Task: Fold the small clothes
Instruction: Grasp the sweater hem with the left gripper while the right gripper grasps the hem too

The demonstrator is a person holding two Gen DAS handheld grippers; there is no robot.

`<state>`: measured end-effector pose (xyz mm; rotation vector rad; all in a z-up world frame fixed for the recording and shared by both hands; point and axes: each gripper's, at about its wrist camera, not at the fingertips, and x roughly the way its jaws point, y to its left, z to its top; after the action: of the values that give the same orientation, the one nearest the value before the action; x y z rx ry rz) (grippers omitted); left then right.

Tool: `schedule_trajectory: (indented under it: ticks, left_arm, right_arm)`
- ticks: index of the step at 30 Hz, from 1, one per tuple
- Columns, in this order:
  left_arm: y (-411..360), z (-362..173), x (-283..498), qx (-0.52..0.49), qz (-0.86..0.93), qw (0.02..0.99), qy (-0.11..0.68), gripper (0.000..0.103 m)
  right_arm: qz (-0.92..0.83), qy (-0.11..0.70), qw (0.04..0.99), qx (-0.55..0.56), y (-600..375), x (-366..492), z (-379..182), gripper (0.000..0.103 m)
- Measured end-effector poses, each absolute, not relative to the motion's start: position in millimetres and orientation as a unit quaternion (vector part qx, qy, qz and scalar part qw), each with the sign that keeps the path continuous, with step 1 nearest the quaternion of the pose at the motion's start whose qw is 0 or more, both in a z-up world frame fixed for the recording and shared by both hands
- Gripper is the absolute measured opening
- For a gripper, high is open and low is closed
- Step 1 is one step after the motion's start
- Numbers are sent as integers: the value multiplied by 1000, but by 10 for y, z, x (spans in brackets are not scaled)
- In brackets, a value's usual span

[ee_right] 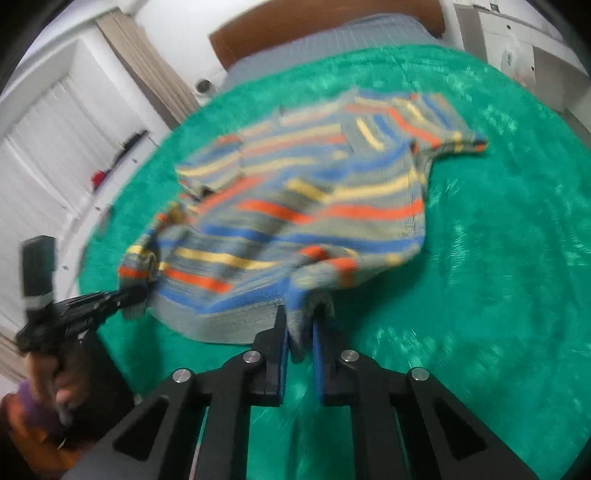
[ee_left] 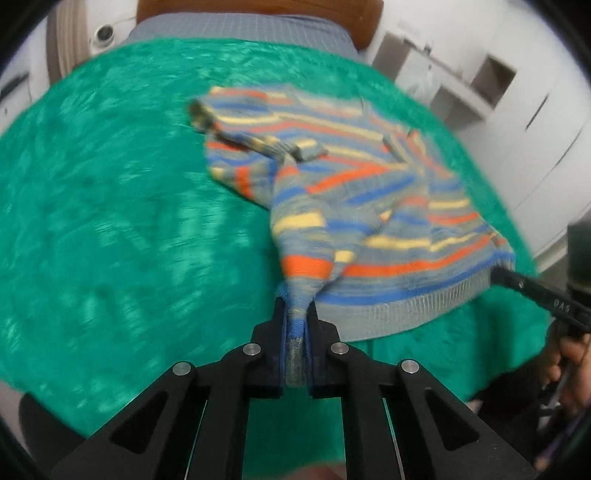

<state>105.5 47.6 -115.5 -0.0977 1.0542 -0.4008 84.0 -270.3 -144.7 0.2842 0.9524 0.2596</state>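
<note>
A small striped knit sweater (ee_left: 354,192), grey with blue, orange and yellow bands, lies spread on a green blanket (ee_left: 110,221). My left gripper (ee_left: 296,314) is shut on one bottom corner of its hem and lifts that edge. My right gripper (ee_right: 300,325) is shut on the other hem corner of the sweater (ee_right: 314,192). The right gripper also shows in the left wrist view (ee_left: 498,275), and the left gripper in the right wrist view (ee_right: 136,297). One sleeve (ee_left: 266,144) lies folded across the body; the other sleeve (ee_right: 461,142) sticks out sideways. Both views are motion-blurred.
The green blanket (ee_right: 498,258) covers a bed with a grey sheet (ee_left: 240,29) and brown headboard (ee_right: 295,22) at the far end. White cupboards (ee_left: 480,92) stand on one side, white doors and a curtain (ee_right: 140,62) on the other.
</note>
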Motion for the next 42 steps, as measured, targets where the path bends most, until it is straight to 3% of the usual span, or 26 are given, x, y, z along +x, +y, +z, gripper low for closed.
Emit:
schedule_trajectory:
  ticks: [5,11,20,23,28,34,41,42]
  left_arm:
    - [945,-1103,745,-67,-214,809,543,6]
    - [906,-1736,740,-48,-165,782,600,5]
    - [1020,-1379,478,-56,-152,810,564,5]
    - [971,-1522,545,-28,-136,807,574,5]
    - [705,-1918,579,31,-110,792,599,4]
    - [849,-2063,615,-15,-103,785,611,4]
    - [1059,-1994,592,-38,-93,770,629,17]
    - [1147,-1960,549,-35,-89,768,634,18]
  right_arm:
    - [169,481,837,199,-2907,178,-1048,10]
    - [98,553,804,194,-2954,54,-1710,7]
    - [84,567,788,224,-2982,-272,-1594,4]
    - [73,582,773,241,-3004,-366,-1605,4]
    - [13,607,761,227,-2989,-158,-2088,4]
    - [-19,618,750,235,-3032,-86,-2311,4]
    - [-28,630,745,216,-3018,-84,-2315,5]
    - [-35,636,743,205,-3007,-113,-2299,12]
